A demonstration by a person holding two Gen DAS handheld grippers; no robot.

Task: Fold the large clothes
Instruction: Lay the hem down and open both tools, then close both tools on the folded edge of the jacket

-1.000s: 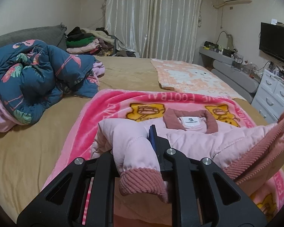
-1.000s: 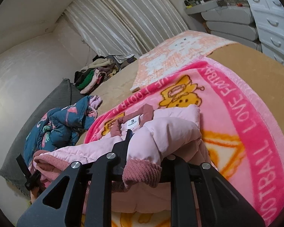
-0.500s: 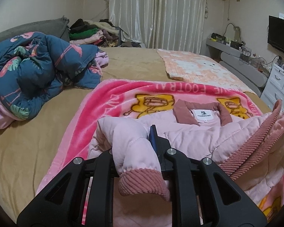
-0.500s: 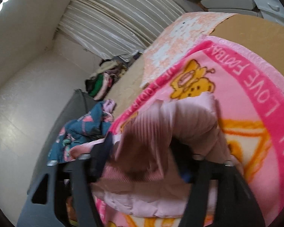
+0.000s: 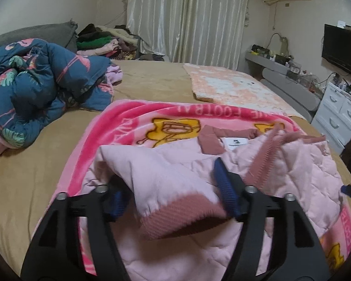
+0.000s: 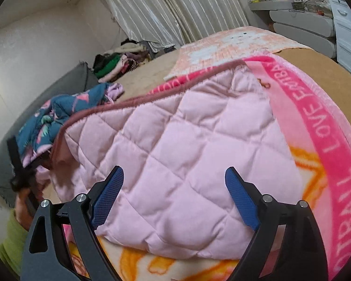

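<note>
A pale pink quilted jacket (image 5: 280,171) with dusty-rose ribbed cuffs and collar lies on a pink cartoon blanket (image 5: 133,121) on the bed. My left gripper (image 5: 175,192) is open; a sleeve with its ribbed cuff (image 5: 182,213) lies loose between the spread fingers. My right gripper (image 6: 175,199) is open and empty, just above the jacket's quilted panel (image 6: 175,140), which lies folded over the blanket (image 6: 334,140).
A blue flamingo-print duvet (image 5: 35,89) is bunched at the left of the tan bed (image 5: 23,182). A peach blanket (image 5: 231,86) lies further back. Piled clothes (image 5: 100,42) sit near the curtain. White drawers (image 5: 339,117) stand at the right.
Both grippers have opened and let go of the sleeves they held. The right side of the jacket has been laid across, so its quilted panel now fills the right wrist view.
</note>
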